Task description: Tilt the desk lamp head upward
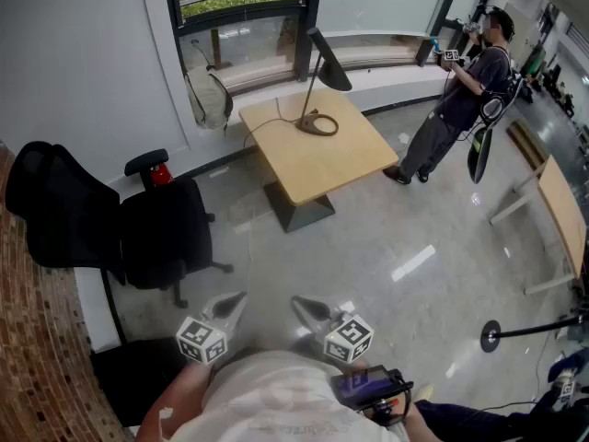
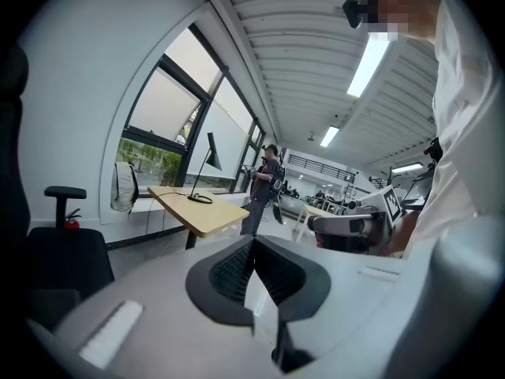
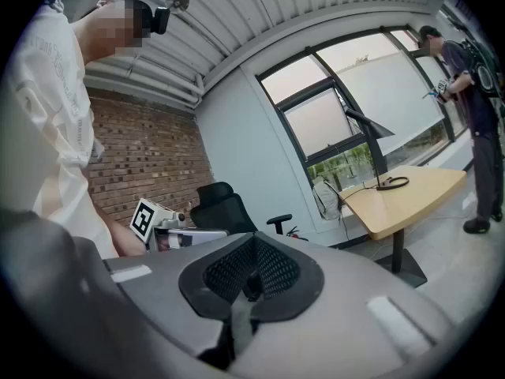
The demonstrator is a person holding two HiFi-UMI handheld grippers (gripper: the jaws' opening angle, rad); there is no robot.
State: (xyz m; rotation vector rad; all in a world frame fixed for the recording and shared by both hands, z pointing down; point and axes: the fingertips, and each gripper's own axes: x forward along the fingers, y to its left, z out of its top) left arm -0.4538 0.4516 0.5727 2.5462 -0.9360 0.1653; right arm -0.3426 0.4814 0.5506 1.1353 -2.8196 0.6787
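Note:
The black desk lamp [image 1: 315, 79] stands on a light wooden table [image 1: 340, 159] by the window, its ring base [image 1: 317, 124] near the far edge and its cone head [image 1: 330, 65] tipped downward. Both grippers are held low near my body, far from the table. My left gripper [image 1: 239, 299] is shut with nothing in it, and so is my right gripper [image 1: 301, 304]. The left gripper view has the shut left gripper [image 2: 252, 245] in front and the lamp [image 2: 207, 163] far off. From the right gripper [image 3: 252, 242], the lamp [image 3: 371, 148] shows at the right.
A black office chair [image 1: 156, 233] and a red extinguisher [image 1: 161, 173] stand at the left, near a brick wall. A backpack [image 1: 210, 98] leans at the window sill. Another person [image 1: 460, 90] stands right of the table. A second table [image 1: 563, 212] and a round stand base [image 1: 490, 336] are at the right.

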